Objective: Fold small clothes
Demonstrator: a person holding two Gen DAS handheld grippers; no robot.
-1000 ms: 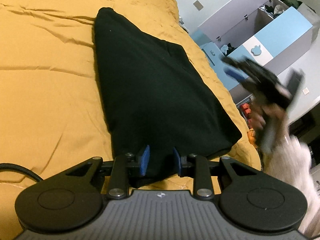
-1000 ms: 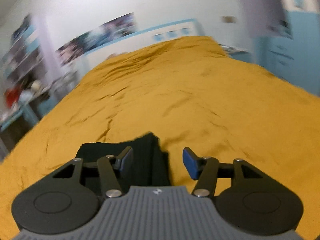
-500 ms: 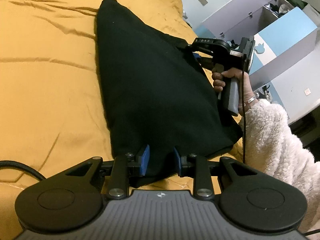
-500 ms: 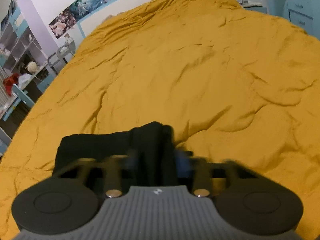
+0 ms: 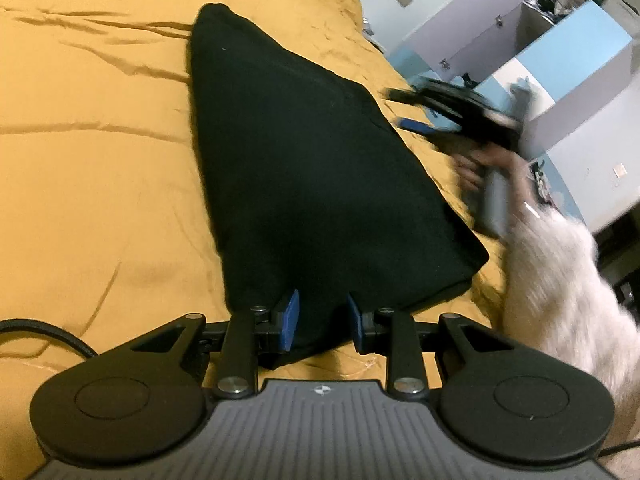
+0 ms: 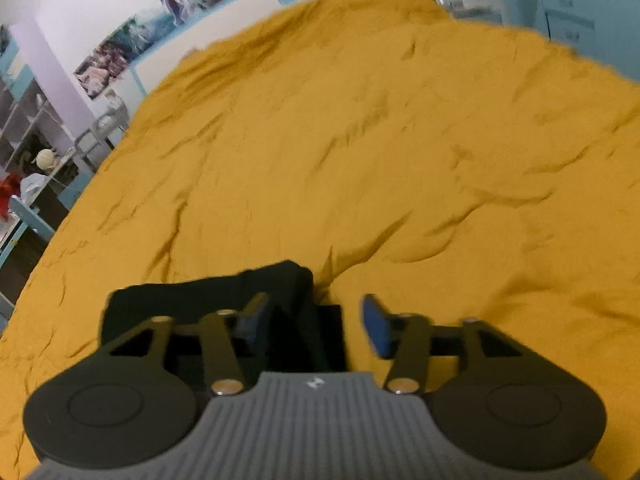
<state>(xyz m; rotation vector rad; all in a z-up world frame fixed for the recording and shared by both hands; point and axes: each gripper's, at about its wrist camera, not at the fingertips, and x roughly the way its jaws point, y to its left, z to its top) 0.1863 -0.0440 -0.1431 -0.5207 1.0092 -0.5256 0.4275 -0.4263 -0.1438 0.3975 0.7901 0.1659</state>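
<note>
The left gripper [image 5: 319,317] sits low at the near end of a black garment [image 5: 304,168], its two blue pads [image 5: 289,320] set on either side of a bunched bit of the cloth's near edge; the fabric fills the narrow gap between them, so it looks clamped on that edge. From there the garment runs away across a mustard-yellow bedspread [image 5: 92,184], lying flat as a long folded shape that narrows toward its far end.

Off the garment's right edge, the right gripper [image 5: 416,112] hovers just above the bed, blurred by motion, gripped by a hand [image 5: 476,164] in a fluffy white sleeve [image 5: 560,280]. In its own wrist view the right gripper [image 6: 316,320] has its pads [image 6: 376,330] spread wide apart with nothing pinched; a raised fold of the black garment [image 6: 208,296] lies under and just ahead of its left finger. Beyond the bed stand light blue and grey cabinets [image 5: 560,52], and posters [image 6: 156,32] hang on the far wall
</note>
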